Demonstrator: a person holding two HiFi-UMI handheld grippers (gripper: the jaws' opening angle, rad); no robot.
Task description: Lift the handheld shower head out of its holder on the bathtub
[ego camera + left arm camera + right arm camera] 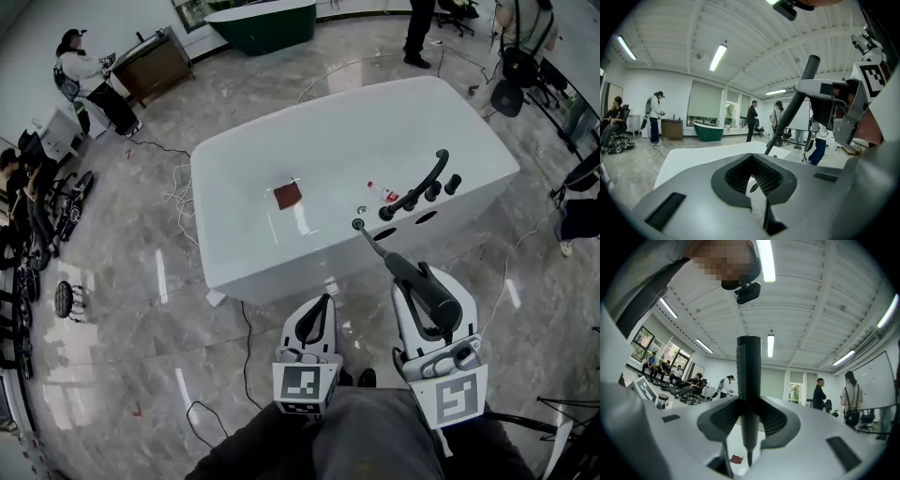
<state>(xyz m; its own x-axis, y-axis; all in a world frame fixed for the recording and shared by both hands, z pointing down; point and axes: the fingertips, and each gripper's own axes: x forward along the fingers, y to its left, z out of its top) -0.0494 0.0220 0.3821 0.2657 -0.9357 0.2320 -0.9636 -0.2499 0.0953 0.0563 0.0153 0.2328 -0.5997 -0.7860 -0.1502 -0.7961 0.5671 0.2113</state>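
Handheld shower head (408,272), head view: where is it? (Inspector)
Off the white bathtub (234,272), at 5 o'clock of frame centre. The right gripper (427,298) is clamped on its thick black handle. The slim end points toward 11 o'clock and stops over the near rim, at 7 o'clock of the curved black faucet (422,183). (Operator)
Left gripper (323,309), same view? (Inspector)
At 6 o'clock, beside the right gripper. Its jaws are together and taper to one narrow tip. A red-brown square (288,195) lies in the tub at 12 o'clock of it. (Operator)
Left gripper view? (Inspector)
The pads meet below a notch with nothing between them. The shower head (790,112) crosses at 1 o'clock, slanting down toward the tub (693,157). (Operator)
Right gripper view? (Inspector)
The handle (749,380) stands in the centre notch, running from 12 o'clock to 6 o'clock. Both pads press on its sides. The red-brown square shows at 6 o'clock, below the jaws. (Operator)
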